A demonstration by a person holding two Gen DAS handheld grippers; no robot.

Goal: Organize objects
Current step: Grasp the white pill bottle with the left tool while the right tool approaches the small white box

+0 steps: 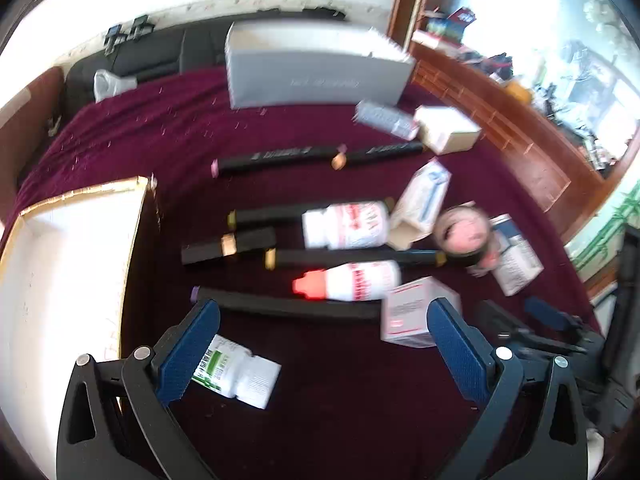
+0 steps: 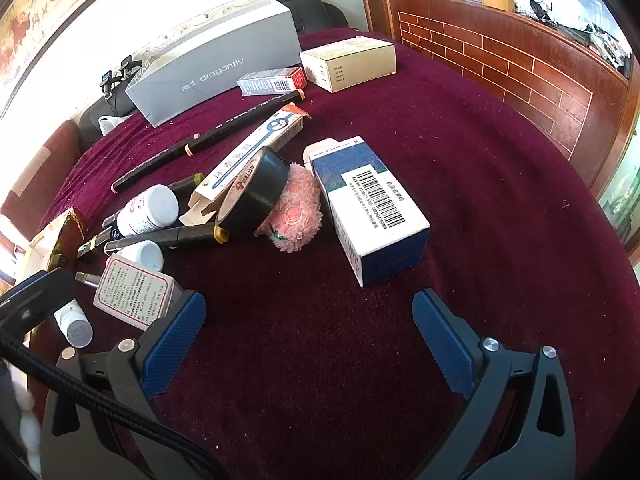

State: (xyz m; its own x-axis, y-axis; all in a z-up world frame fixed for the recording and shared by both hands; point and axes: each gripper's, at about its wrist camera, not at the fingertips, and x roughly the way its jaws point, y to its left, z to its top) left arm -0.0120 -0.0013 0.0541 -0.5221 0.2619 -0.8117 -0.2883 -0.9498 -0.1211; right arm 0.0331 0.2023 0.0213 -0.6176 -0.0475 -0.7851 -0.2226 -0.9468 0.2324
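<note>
Over the cluttered maroon tabletop [image 2: 460,160], both the left gripper [image 1: 324,344] and right gripper [image 2: 308,336] hover wide and empty, apparently between picks, so the next move calls for closing on one item, perhaps the blue-and-white box [image 2: 368,208].

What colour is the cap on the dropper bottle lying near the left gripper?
Bright orange-red, on the white dropper bottle; clearest in the left wrist view.

Brick-pattern counter [image 2: 500,52], black sofa [image 1: 132,60] w/ maybe plastic bag [image 1: 108,82].
</note>
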